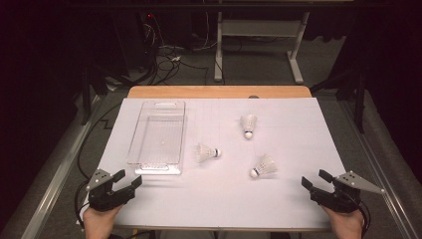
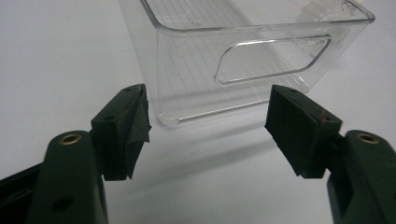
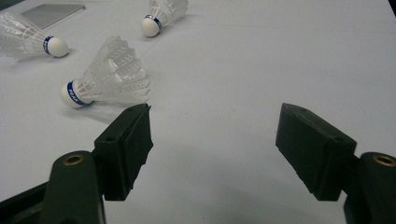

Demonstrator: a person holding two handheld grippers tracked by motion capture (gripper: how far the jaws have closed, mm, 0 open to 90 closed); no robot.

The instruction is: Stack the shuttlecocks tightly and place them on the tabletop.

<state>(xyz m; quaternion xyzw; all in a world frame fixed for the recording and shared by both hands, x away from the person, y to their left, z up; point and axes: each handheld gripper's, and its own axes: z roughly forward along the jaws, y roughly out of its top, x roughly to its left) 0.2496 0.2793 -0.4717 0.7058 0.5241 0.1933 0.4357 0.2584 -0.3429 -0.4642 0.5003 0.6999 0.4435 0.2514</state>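
Both tongs, my left gripper (image 1: pixel 124 180) and right gripper (image 1: pixel 314 180), gape wide and empty at the white table's (image 1: pixel 278 199) near edge; left gripper view adds the clear bin's (image 2: pixel 261 60) handle slot, right gripper view the nearest shuttlecock's (image 3: pixel 105 79) blue band, high view cables on grey floor (image 1: pixel 259 69).

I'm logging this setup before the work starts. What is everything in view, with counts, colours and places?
shuttlecocks: 3, white with blue band, lying on the sheet right of the bin: middle, far, near right
bin: 1, clear plastic, empty, left part of the sheet
sheet: 1, white, covering the table
table: 1, wooden edge at the far side
desk frame: 1, pale, on the floor behind
cables: several, dark, floor behind
left hand-held gripper: 1, black, open, near left corner
right hand-held gripper: 1, black, open, near right corner
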